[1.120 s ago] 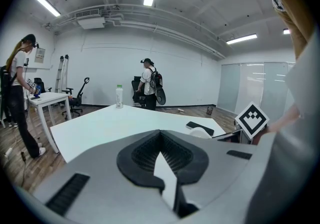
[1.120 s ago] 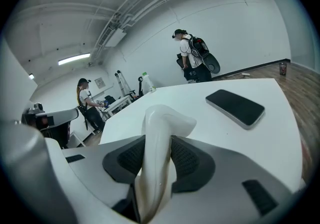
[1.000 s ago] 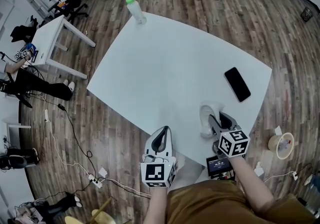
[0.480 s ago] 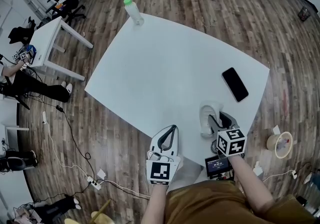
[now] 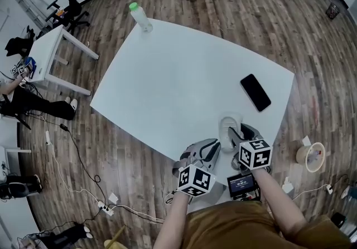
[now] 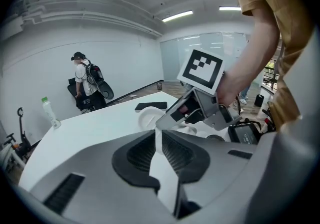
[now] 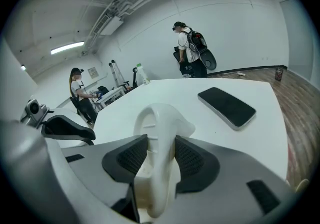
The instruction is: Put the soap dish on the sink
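Your left gripper (image 5: 212, 146) pointed toward the right one, its jaws just opening with nothing between them. Your right gripper (image 5: 236, 132) pinched the soap dish (image 7: 159, 118), both forearms tucked close.

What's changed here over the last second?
The left gripper swung right toward the soap dish and rolled over; its jaws are opening, with nothing between them. The right gripper stays clamped on the soap dish. The phone and bottle are unmoved.
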`<state>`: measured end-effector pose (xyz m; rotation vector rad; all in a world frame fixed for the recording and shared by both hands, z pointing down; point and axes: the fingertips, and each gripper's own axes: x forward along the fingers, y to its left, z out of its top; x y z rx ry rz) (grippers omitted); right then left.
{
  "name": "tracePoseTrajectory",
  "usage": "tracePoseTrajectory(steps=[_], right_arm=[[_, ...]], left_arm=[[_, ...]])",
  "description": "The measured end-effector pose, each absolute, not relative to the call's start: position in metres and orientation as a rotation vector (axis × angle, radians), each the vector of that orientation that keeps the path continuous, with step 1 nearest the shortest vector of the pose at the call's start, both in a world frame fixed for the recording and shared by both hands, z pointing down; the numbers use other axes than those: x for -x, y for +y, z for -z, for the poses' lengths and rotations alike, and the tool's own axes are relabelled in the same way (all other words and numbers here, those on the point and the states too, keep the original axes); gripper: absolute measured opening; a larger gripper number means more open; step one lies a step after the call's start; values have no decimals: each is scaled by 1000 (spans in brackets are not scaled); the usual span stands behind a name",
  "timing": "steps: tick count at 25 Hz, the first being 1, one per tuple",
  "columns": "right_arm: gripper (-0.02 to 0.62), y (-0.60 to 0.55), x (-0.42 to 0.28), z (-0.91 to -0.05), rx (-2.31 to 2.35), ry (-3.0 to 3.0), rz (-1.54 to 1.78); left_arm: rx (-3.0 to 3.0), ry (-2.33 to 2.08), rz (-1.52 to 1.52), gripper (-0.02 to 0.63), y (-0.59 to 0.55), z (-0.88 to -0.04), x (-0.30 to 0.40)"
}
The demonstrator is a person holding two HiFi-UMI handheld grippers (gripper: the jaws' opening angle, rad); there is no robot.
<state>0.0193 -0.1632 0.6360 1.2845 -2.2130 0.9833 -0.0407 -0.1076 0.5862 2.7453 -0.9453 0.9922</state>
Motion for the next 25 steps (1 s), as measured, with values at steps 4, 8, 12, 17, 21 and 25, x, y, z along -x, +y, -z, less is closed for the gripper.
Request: tracePoseTrajectory(steps=[4,8,12,17,21,25], right_arm=[[158,-166,-18,-637,-1290,-2222,-1000],[158,-168,-14,-638,-1278,-2226,-991],[163,-171,-11,-642,-1261,-2211,-1005],[164,-170,-15,-646,-1269,-2181,-1055],[167,-171,-16,-647,-1277,-2172,-1070],[167,-170,-19,-651,-1279,-2167,-1078]], left_arm=[[-2752,-865,-1084,39,-108,-596,37],[-2762,-796,-1149,74,-106,-598,36],[-2779,-678,-1247,95,-102,-605,31],[-2785,-550,-1358,100,-98,-617,22],[-2770,-481,-1360,120,-99,-616,18],[-2725,-378,-1367,124,-95,-621,13]])
